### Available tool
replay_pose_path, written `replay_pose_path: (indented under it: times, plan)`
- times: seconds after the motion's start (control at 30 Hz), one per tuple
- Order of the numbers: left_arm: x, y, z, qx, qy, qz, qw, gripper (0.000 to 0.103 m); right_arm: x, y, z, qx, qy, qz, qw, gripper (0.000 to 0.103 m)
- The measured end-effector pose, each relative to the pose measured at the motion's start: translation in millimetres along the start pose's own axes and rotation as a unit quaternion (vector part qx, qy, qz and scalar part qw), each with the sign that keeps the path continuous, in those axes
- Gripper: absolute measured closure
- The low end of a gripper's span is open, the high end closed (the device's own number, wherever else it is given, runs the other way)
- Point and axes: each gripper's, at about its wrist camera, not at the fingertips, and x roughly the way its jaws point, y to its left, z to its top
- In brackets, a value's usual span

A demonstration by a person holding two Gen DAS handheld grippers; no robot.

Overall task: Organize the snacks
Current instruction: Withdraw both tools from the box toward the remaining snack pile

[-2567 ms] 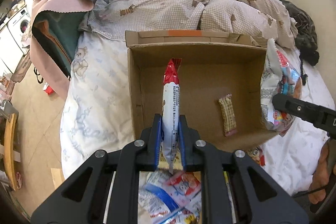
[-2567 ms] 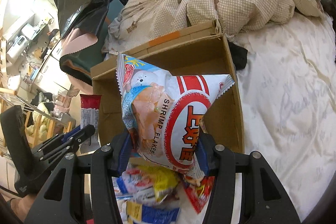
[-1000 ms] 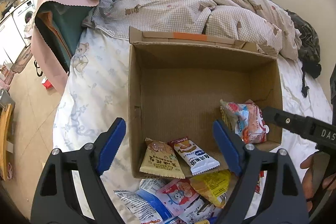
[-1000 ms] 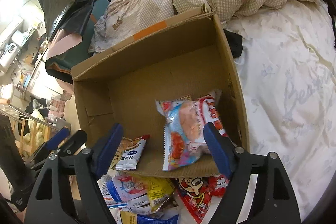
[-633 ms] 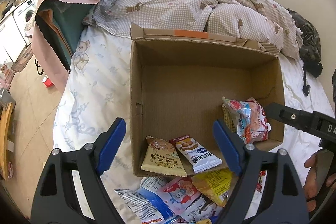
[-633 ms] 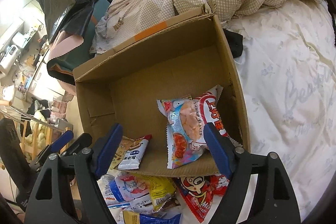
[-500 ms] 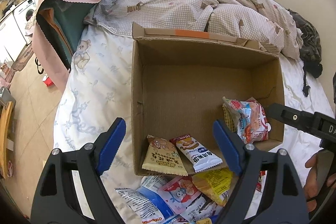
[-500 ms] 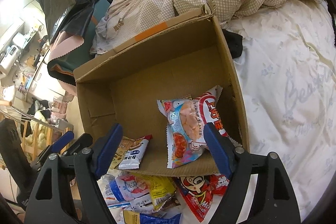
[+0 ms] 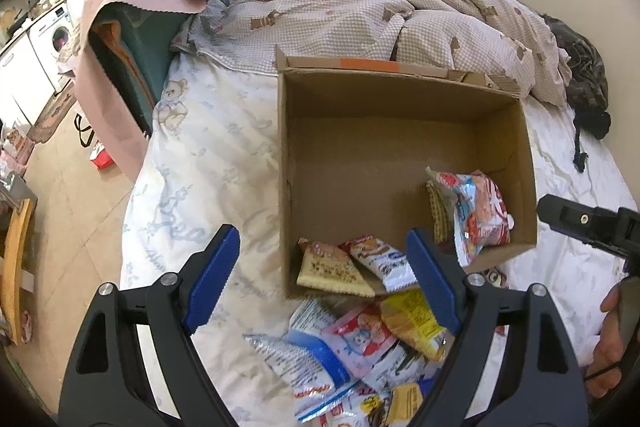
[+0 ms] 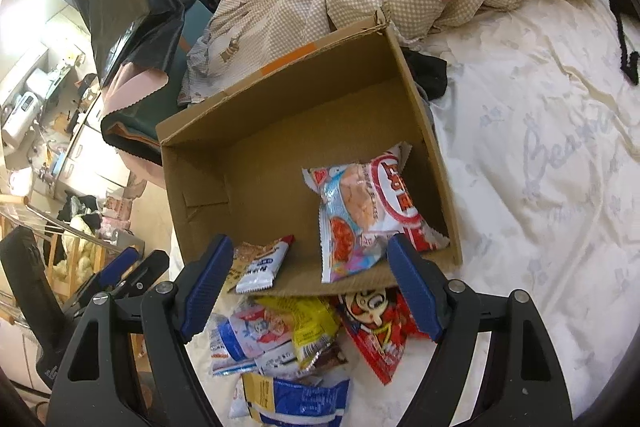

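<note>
Left wrist view: left gripper [image 9: 322, 261] and right gripper [image 10: 310, 277] both gape empty; loose snacks [image 10: 296, 343] lie heaped just before the cardboard box [image 9: 286, 163]. One careless pinch into that overlapping pile could snag two slippery packets and spill one short of the box.

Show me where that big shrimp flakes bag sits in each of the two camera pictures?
Left wrist view: shrimp flakes bag leans in the cardboard box's right near corner.
Right wrist view: shrimp flakes bag lies centre-right, inside the box.
Shared landmark: the orange tape on the box's far flap.
</note>
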Motion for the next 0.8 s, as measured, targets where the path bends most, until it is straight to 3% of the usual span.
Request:
replay_pose_path:
  times: [0.8]
  plan:
    - [-33.1,19.3,-62.2,-0.038,0.054,-0.010,0.9978,0.020,-16.2,-1.2,-82.6,0.000,0.048,0.007,0.999,0.021]
